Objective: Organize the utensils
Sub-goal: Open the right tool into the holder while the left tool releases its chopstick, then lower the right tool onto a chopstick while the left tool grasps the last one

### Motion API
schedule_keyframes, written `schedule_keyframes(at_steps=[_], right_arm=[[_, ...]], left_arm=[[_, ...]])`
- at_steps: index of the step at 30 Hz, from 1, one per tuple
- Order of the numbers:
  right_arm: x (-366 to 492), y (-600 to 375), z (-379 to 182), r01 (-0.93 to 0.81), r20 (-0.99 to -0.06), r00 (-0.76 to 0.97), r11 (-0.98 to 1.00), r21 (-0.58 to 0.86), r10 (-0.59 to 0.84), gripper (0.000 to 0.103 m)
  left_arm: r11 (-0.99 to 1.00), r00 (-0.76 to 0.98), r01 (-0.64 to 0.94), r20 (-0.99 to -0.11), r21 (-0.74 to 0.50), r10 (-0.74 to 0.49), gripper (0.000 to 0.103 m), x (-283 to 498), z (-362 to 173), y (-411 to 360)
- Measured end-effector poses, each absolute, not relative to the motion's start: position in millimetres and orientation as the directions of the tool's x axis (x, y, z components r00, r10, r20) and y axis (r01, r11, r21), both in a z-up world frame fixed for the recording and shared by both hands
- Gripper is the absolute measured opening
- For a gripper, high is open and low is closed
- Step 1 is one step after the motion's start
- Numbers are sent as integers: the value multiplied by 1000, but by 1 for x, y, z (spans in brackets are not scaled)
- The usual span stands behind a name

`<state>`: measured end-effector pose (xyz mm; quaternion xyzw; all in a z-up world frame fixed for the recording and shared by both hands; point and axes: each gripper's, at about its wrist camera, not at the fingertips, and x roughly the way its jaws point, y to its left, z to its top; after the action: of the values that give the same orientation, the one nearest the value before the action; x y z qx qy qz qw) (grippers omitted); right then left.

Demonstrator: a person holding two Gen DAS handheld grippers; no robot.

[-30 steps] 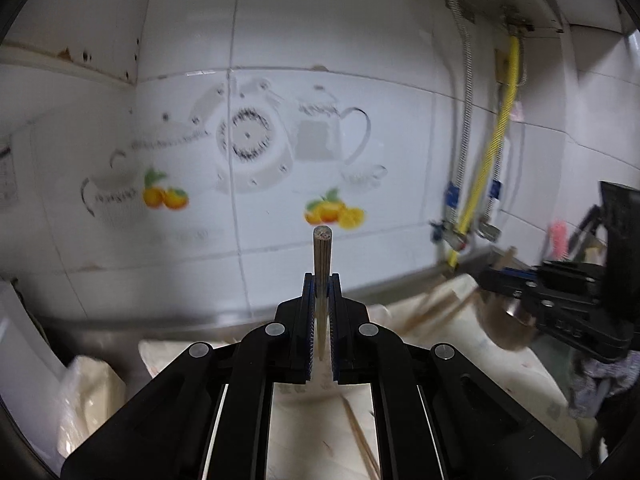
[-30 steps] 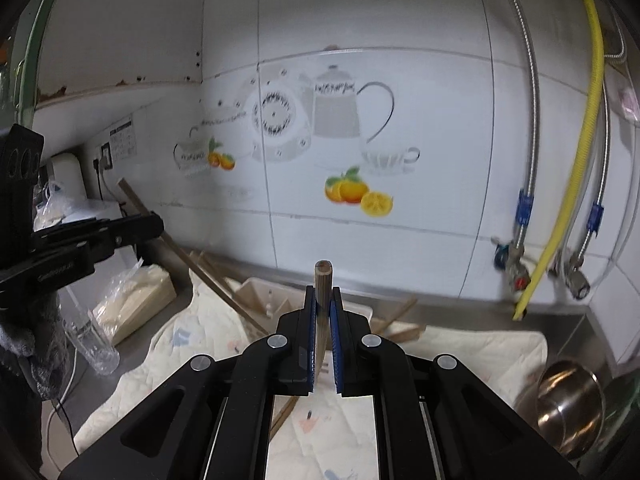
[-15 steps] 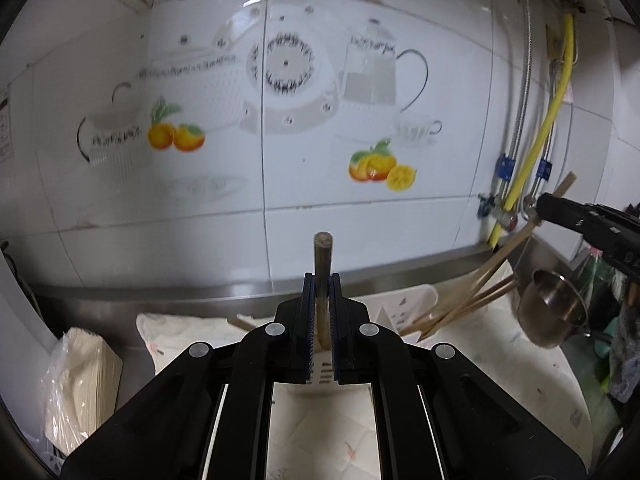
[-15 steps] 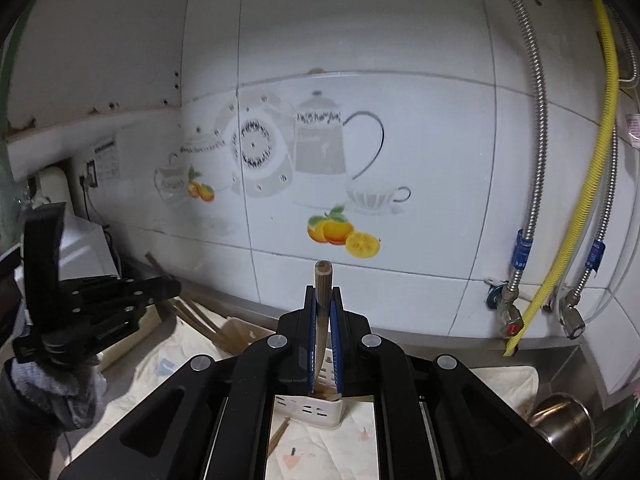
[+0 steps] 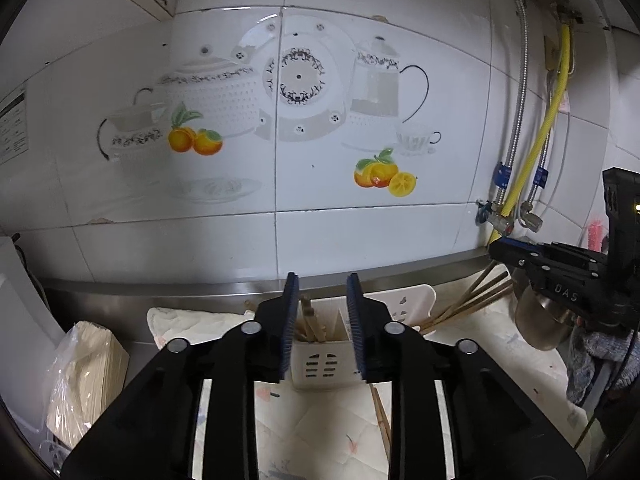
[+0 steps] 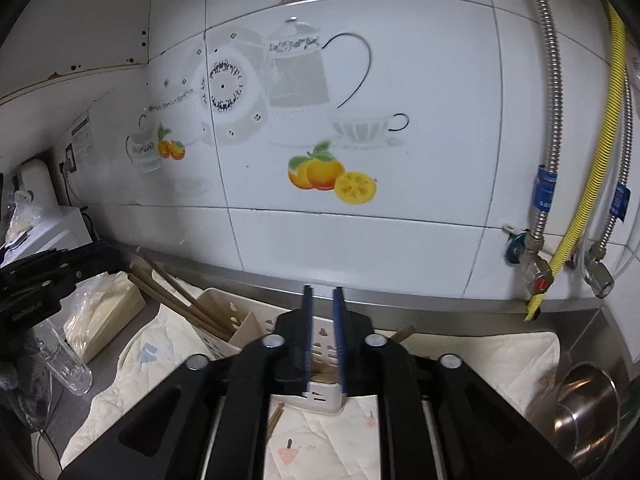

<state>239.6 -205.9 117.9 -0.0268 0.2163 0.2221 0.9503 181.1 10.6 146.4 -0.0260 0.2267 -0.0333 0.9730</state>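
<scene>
A cream plastic utensil holder (image 5: pixel 320 364) stands on a quilted cloth against the wall; it also shows in the right wrist view (image 6: pixel 316 398). Several wooden chopsticks (image 5: pixel 316 326) stand in it. My left gripper (image 5: pixel 322 292) is open and empty just above the holder. My right gripper (image 6: pixel 322 312) is open and empty over the holder's other side, with chopstick tops (image 6: pixel 322 372) between its fingers. More chopsticks lean out of the holder (image 5: pixel 464 300) (image 6: pixel 176 296). Loose chopsticks (image 5: pixel 380 412) lie on the cloth.
A steel pot (image 6: pixel 580 404) sits at the right. A wrapped paper stack (image 5: pixel 80 376) and a clear bottle (image 6: pixel 64 360) lie at the left. Hoses and valves (image 6: pixel 536 256) hang on the tiled wall. The quilted cloth (image 6: pixel 480 352) covers the steel counter.
Both grippers have opened and let go of their chopsticks, which now stand in the holder. Both grippers have come closer to the holder.
</scene>
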Motion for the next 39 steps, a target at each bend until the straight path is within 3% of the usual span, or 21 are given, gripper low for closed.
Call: schedule_keyframes(at_steps=[5, 8, 14, 28, 39], right_arm=[[222, -218, 123, -423, -399, 823, 905, 41, 403, 24], [206, -223, 119, -431, -398, 820, 902, 42, 410, 32], [167, -218, 85, -470, -444, 779, 881, 55, 443, 32], [110, -177, -40, -518, -627, 621, 847, 123, 471, 32], [101, -158, -95, -447, -706, 534, 864, 231, 465, 17]], left_arm=[[996, 899, 38, -433, -80, -69, 47, 158, 142, 14], [995, 900, 42, -430, -86, -75, 52, 142, 137, 14], [996, 900, 17, -432, -82, -51, 62, 110, 118, 16], [985, 876, -83, -482, -152, -1, 66, 70, 66, 43], [974, 858, -117, -513, -195, 0, 66, 58, 38, 57]])
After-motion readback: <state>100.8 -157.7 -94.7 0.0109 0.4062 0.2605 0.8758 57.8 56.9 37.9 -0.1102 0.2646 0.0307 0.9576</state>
